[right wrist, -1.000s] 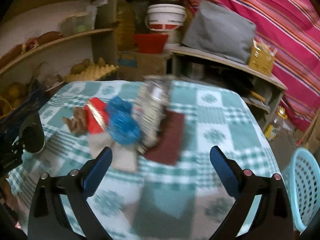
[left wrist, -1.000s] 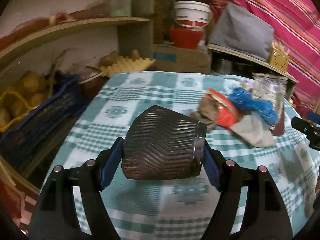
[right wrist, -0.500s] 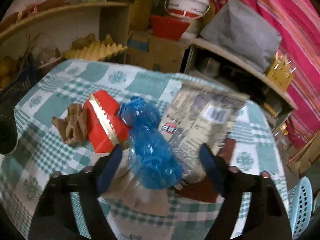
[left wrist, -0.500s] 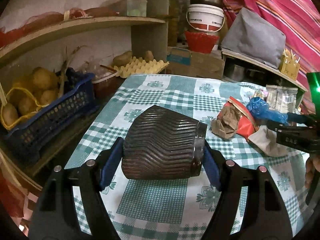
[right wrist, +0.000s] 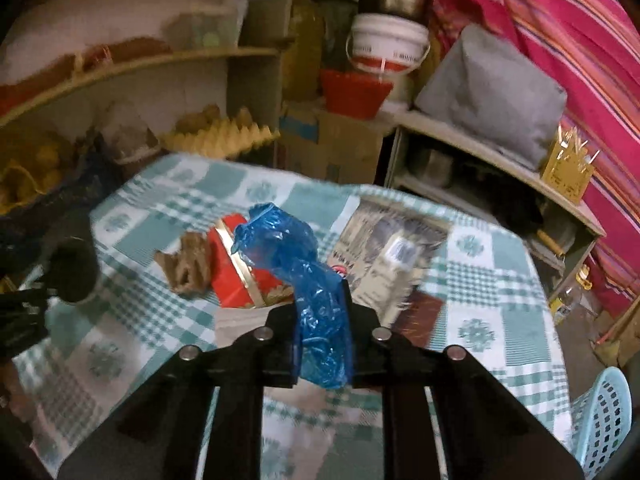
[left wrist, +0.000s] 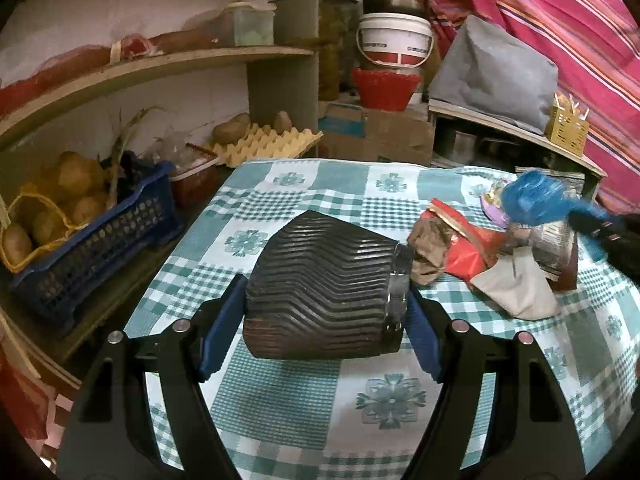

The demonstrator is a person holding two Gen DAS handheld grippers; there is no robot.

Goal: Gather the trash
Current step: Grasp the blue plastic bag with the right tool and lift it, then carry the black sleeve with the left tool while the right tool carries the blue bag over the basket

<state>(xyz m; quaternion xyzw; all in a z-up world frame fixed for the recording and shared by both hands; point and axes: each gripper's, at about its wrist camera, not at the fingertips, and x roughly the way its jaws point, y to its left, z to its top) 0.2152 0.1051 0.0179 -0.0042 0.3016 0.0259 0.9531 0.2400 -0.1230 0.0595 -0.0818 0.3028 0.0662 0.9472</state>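
Two hand-held grippers busy: right hand-held gripper (right wrist: pixel 322 312) just clamped onto blue plastic bag (right wrist: pixel 296 264), lifted clear of bench (right wrist: pixel 480 312). Left hand-held gripper (left wrist: pixel 326 316) pinches ribbed dark bin (left wrist: pixel 324 296), at 9 o'clock from trash pile (left wrist: pixel 480 256). Keep the squeeze firm; turn the bin's mouth toward the bag.

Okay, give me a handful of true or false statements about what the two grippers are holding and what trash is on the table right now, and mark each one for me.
1. The right gripper is shut on the blue plastic bag. True; its jaws have just been closing.
2. The left gripper holds nothing. False: it grips a dark ribbed bin, tipped on its side.
3. The red wrapper lies on the checked tablecloth. True.
4. The blue bag is already inside the bin. False: it hangs from the right gripper, above the table.
5. A crumpled brown paper lies beside the red wrapper. True.
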